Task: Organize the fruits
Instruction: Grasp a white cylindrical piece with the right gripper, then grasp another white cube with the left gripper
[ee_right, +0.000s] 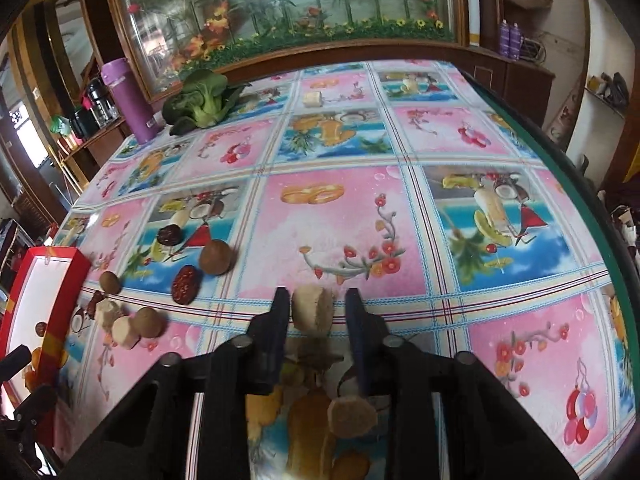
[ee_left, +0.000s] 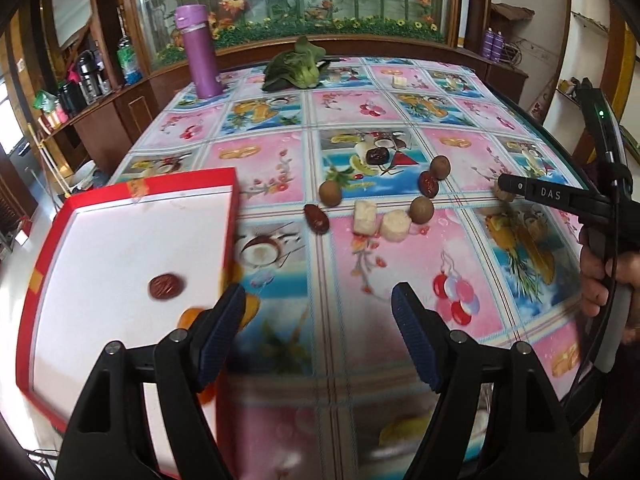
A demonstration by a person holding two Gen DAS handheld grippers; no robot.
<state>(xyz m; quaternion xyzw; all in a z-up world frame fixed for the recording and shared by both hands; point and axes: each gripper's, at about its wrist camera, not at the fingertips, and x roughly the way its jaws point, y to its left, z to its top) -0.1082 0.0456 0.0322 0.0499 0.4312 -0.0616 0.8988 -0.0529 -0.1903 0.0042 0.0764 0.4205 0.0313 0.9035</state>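
right gripper — parted round banana chunk | left gripper — released, empty

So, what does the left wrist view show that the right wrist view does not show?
Only the left wrist view: the open left gripper holding nothing, the whole white inside of the red-rimmed tray, and the right gripper seen from the side.

Only the right wrist view: the pale cut fruit chunk between the right gripper fingers, with small gaps, and a beige round slice beneath.

Both: the tall purple bottle, the green leafy vegetable, and the dark red date in the tray.
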